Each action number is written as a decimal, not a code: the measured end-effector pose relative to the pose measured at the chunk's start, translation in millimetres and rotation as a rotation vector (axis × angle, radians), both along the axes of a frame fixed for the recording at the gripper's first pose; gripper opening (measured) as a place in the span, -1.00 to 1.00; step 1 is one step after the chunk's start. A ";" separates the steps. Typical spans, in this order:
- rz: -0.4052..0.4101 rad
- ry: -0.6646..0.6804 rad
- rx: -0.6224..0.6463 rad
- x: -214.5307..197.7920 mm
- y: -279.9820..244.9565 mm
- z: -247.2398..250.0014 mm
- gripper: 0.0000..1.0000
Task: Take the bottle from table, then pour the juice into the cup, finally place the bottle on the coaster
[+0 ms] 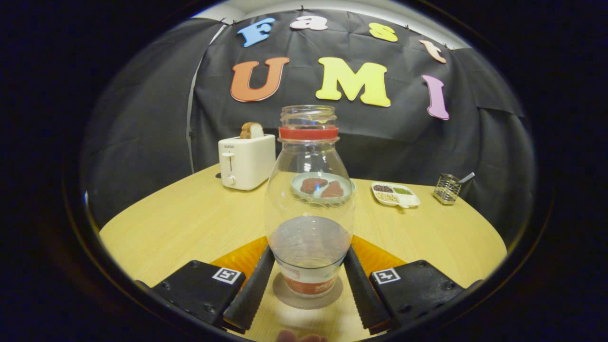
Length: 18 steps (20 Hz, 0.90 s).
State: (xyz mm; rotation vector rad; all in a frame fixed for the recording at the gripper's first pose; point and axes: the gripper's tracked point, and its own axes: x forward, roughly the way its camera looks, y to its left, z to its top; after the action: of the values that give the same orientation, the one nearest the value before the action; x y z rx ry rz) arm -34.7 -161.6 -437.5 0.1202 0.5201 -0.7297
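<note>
My claw (pixel 308 280) stands with its two fingers flanking the lower body of the bottle (pixel 308 199). The fingers lie against or just beside its sides; I cannot tell whether both press on it, so I cannot say whether the grip is closed on it or already slack.

Position: the bottle stands upright between my fingers, its base on or just above the round grey coaster (pixel 308 293), which lies on the tabletop (pixel 190 223).

Hazards, as I judge them:
- If the base is not fully seated, spreading the fingers would let the bottle drop and rock.
- If one finger leaves before the other, or drags on withdrawal, the smooth wall could be pushed sideways and the bottle toppled. The mouth has no cap, so the remaining liquid would spill.
- If the base overhangs the coaster rim, the bottle would sit tilted.

Appearance: clear, bulbous body narrowing to a wide threaded neck with a red ring. A shallow layer of liquid sits low in the body. A label band wraps the base.
</note>
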 end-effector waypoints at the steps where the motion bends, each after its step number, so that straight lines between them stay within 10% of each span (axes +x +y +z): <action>1: 0.004 -0.002 0.001 0.6 0.2 0.4 0.86; 18: -0.053 -0.059 -0.039 -25.4 26.2 80.4 1.00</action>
State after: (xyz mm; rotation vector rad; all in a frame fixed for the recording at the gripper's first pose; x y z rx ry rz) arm -60.2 -135.4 -357.1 0.1194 0.4475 -0.7849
